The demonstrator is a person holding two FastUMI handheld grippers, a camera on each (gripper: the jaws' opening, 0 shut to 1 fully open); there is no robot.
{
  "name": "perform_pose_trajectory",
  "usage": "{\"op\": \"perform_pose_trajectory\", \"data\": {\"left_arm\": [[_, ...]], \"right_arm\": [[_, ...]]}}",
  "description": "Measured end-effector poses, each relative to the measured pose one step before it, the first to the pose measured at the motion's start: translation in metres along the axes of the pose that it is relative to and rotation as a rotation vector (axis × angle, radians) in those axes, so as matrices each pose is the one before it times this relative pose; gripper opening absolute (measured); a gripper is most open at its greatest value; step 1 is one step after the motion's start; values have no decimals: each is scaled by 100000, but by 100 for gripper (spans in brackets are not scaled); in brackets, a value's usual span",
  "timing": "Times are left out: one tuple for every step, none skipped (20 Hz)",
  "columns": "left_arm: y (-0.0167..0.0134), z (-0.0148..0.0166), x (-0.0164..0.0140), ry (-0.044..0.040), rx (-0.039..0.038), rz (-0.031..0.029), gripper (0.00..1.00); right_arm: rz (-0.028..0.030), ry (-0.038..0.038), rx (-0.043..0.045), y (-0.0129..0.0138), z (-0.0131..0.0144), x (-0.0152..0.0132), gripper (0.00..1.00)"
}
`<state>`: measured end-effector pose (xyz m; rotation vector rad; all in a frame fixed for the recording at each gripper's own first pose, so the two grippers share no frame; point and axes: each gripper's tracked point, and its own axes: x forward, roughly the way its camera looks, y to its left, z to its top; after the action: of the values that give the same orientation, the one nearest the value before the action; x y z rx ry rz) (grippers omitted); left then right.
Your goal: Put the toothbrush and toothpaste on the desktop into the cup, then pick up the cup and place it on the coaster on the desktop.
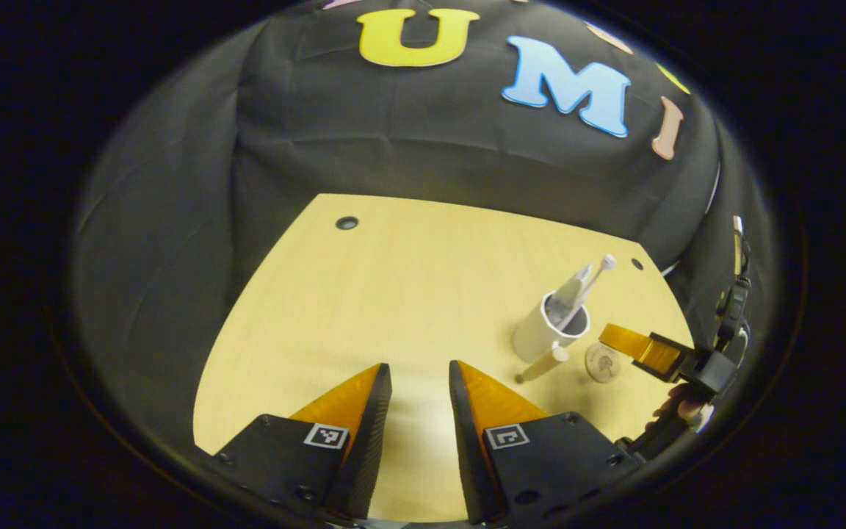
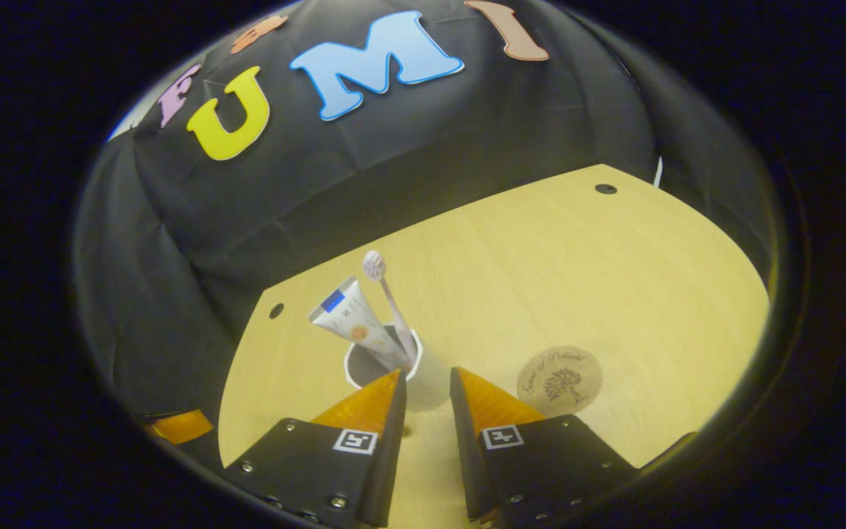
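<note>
One white cup (image 2: 412, 375) stood upright on the wooden desktop (image 2: 577, 279), directly ahead of the right gripper (image 2: 427, 389) and just beyond its fingertips. It held one toothpaste tube (image 2: 353, 319) and one toothbrush (image 2: 386, 290), both leaning toward the left of that view, the brush head uppermost. The right gripper's two orange fingers were parted by a narrow gap, released and grasping nothing; whether their tips touched the cup wall cannot be told. One round wooden coaster (image 2: 559, 382) lay flat to the right of these fingers, apart from the cup. In the left gripper view, the left gripper (image 1: 419, 393) hung over bare desktop, its fingers likewise slightly parted and empty, with the cup (image 1: 544, 330), its contents and the coaster (image 1: 602, 362) well off to its right, beside the other gripper (image 1: 647, 349).
</note>
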<state>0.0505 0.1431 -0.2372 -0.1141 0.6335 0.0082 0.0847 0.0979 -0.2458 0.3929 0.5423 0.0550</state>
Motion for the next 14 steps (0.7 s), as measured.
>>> {"op": "perform_pose_trajectory", "data": {"left_arm": [[-1360,80,515,797,1829,-2482,51],[-1177,248,434,656,1801,-2412,53],[-1161,238,338,976,1814,-2427,54],[-1129,-57,809,1234,1673,-2676,54],[-1085,-69,856,1529,1845,-2228,54],[-841,-7,512,1580,1849,-2061,54],[-758,9,401,1507,1970,-1747,54],[-765,152,377,1945,1853,-1883,54],[-595,49,370,2094,1733,-1871,54],[-528,-7,642,2246,1935,-1810,54],[-609,-92,488,2737,1958,-2341,53],[-540,-304,477,3466,2124,-1509,55],[-416,-227,567,3276,1940,-1090,58],[-350,-49,541,2687,1148,-1449,60]], "right_arm": [[-433,412,347,-529,-168,-234,37],[-255,428,68,-518,-27,-340,37],[-378,308,-75,-469,-107,-200,37],[-491,409,-164,-599,-60,-257,37],[-561,436,-20,-569,-49,-180,37],[-597,371,306,-748,111,-199,37],[-413,588,918,-628,25,-71,37],[-717,339,1383,-712,205,-106,37],[-1015,-238,1387,-775,172,-170,37],[-1063,-285,1161,-703,220,-75,37],[-1089,-97,999,-710,89,-7,37],[-1210,76,1016,-655,72,-61,37],[-806,246,1072,-507,-29,-68,37],[-782,314,939,-525,5,4,37]]}}
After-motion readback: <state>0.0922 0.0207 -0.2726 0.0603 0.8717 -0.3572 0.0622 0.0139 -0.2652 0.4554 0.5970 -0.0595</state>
